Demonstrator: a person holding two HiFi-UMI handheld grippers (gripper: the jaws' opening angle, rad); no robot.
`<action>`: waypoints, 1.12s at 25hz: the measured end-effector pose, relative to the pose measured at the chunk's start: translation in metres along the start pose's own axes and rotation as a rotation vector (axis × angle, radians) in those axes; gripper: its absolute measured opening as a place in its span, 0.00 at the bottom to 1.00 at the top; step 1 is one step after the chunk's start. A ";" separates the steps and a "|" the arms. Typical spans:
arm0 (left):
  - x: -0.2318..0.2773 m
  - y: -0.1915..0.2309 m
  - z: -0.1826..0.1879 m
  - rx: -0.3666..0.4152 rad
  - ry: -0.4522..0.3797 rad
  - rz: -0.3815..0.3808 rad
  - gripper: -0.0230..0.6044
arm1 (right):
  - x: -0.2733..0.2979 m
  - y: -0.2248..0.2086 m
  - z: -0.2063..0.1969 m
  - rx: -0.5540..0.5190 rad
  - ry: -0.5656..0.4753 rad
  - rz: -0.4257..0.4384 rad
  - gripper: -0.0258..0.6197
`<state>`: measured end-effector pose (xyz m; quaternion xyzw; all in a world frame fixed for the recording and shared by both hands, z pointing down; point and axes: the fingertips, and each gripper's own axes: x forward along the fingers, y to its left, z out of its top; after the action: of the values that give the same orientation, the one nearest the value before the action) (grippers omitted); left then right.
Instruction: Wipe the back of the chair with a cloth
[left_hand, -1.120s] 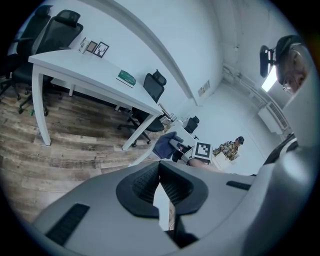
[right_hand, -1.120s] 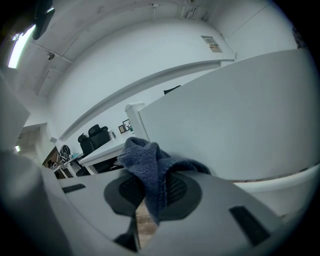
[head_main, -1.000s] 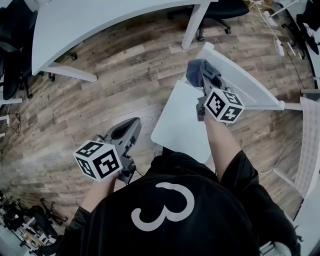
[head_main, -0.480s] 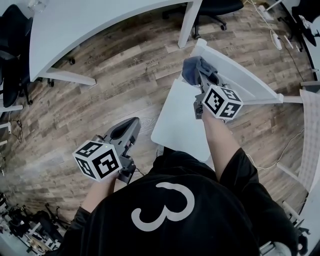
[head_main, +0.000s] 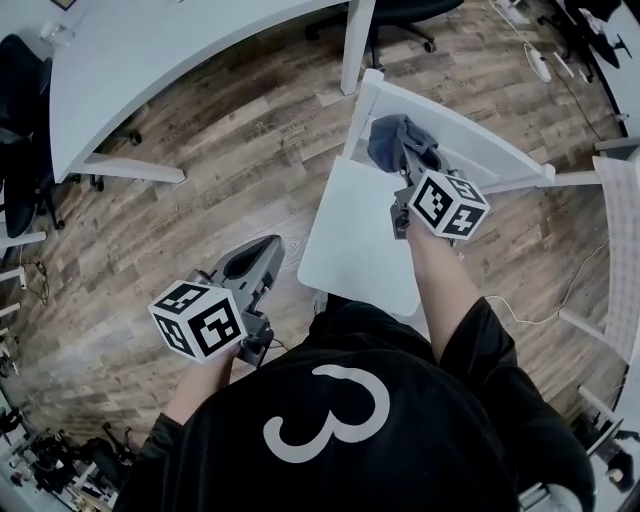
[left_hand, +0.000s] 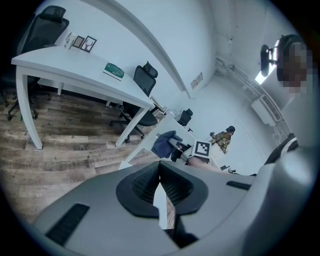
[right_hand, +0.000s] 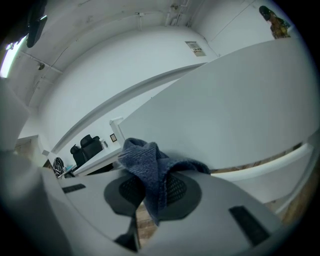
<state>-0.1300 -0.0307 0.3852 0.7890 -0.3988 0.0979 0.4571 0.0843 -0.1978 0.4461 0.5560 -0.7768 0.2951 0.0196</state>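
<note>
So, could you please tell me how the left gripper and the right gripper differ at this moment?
The right gripper has its jaws shut on a blue cloth; the left gripper has its jaws shut on nothing. The right gripper is at the white chair's backrest; the left gripper hangs over the wood floor, apart from the chair. Both have the same grey two-jaw build.

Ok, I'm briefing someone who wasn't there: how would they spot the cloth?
Find the white chair on the wood floor before the person. At its backrest, the right hand-held gripper pinches a crumpled blue-grey cloth, the only dark, soft thing on all that white.
</note>
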 end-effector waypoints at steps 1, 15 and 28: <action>0.002 -0.002 -0.001 0.004 0.004 -0.004 0.06 | -0.004 -0.004 0.001 0.004 -0.004 -0.009 0.11; 0.034 -0.039 -0.013 0.064 0.079 -0.083 0.06 | -0.070 -0.082 0.010 0.047 -0.068 -0.175 0.11; 0.062 -0.071 -0.026 0.118 0.148 -0.147 0.06 | -0.130 -0.149 0.019 0.059 -0.122 -0.326 0.11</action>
<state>-0.0323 -0.0250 0.3867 0.8321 -0.2985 0.1455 0.4442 0.2699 -0.1268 0.4492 0.6920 -0.6670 0.2761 0.0037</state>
